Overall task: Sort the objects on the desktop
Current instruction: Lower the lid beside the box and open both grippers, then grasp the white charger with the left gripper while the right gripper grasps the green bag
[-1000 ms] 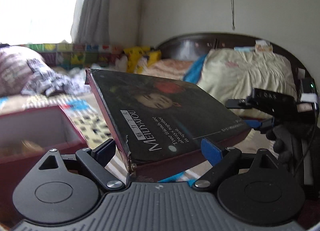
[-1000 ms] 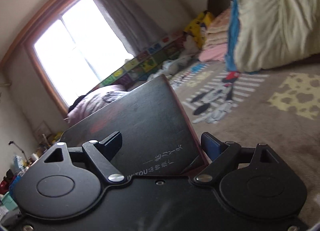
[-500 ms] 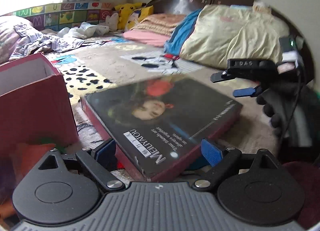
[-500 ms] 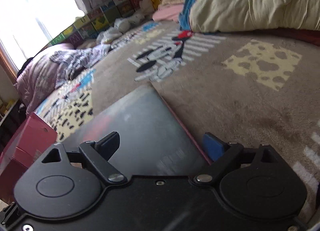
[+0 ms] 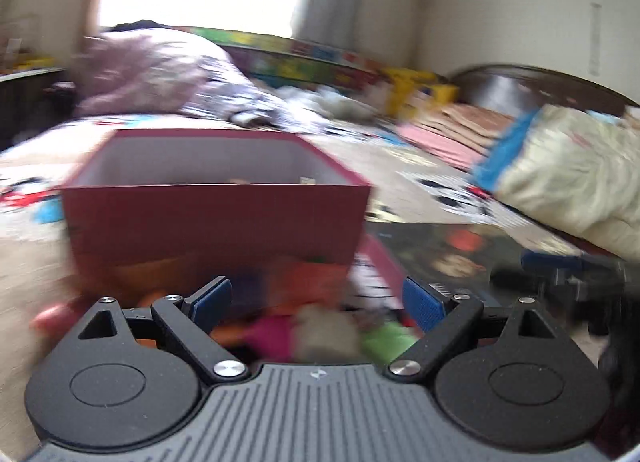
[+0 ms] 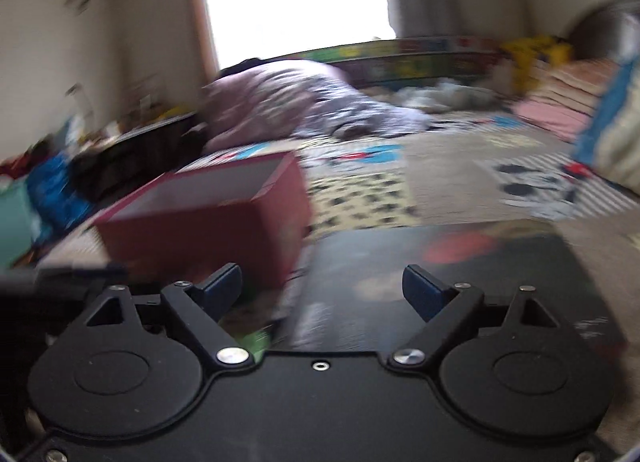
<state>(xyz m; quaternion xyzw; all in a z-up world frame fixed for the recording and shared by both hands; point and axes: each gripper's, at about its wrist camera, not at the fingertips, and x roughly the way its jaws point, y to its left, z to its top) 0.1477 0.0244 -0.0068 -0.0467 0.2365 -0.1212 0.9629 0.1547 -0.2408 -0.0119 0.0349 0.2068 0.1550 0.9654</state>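
On carpet, right of red box (image 5: 216,217): dark book (image 6: 440,278) lies flat | left gripper (image 5: 318,304), right gripper (image 6: 322,288): jaws apart, empty | blurred small toys (image 5: 320,330) near box, apparently unsorted

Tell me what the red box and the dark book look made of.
Red box: probably rigid cardboard, matte red outside, pale inside; thin straight walls and crisp edges suggest it. Book: likely a board or card cover with a glossy finish, judging by the sheen on its flat dark face. Blur leaves both uncertain.
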